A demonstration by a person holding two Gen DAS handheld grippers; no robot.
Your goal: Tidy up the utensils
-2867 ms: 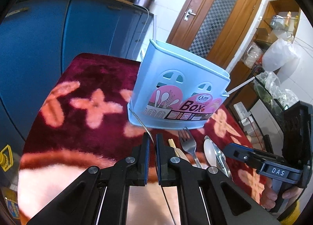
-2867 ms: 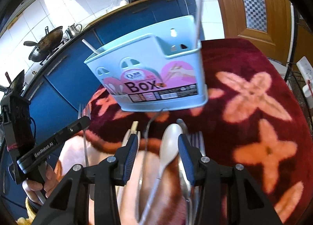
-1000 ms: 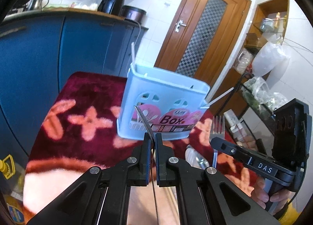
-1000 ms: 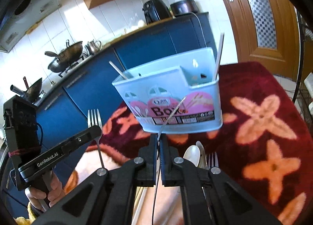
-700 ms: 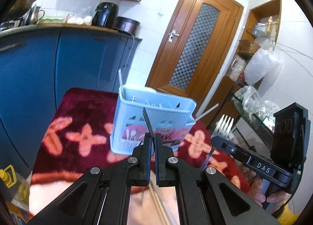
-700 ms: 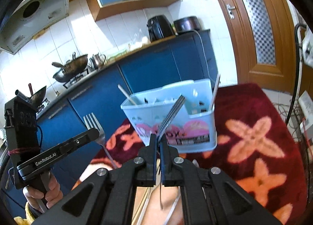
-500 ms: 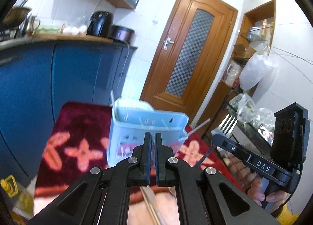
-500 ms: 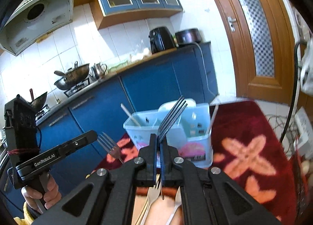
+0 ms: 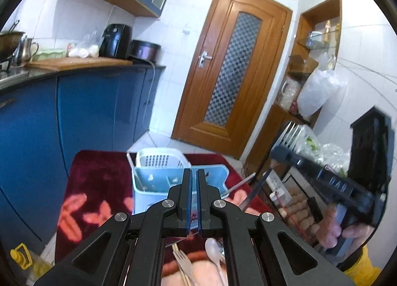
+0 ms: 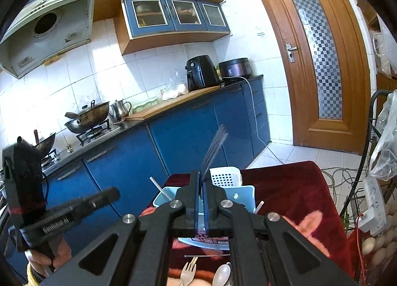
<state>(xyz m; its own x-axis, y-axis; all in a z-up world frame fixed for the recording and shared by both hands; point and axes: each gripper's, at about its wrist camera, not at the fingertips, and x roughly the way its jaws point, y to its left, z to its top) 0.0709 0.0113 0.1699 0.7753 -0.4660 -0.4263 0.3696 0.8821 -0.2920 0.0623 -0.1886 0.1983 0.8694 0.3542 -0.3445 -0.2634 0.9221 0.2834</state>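
Note:
The light blue utensil box (image 9: 158, 181) stands on the dark red flowered cloth (image 9: 94, 186), seen from above; it also shows in the right wrist view (image 10: 244, 193). My right gripper (image 10: 201, 181) is shut on a metal fork (image 10: 214, 148), tines up, high above the box; the same fork shows in the left wrist view (image 9: 287, 137). My left gripper (image 9: 193, 174) is shut above the box's front edge; no fork shows in it or in the right wrist view (image 10: 111, 194). A pale fork (image 9: 183, 265) and a spoon (image 9: 213, 253) lie below.
A white perforated basket (image 9: 158, 160) stands behind the box. Blue cabinets (image 9: 74, 117) run along the left. A wire rack with bags and eggs (image 9: 297, 211) stands at the right. A wooden door (image 9: 230, 75) is beyond.
Both grippers have risen well above the table, so the box now looks small and is seen from above. The fork held earlier by the left gripper no longer shows in it.

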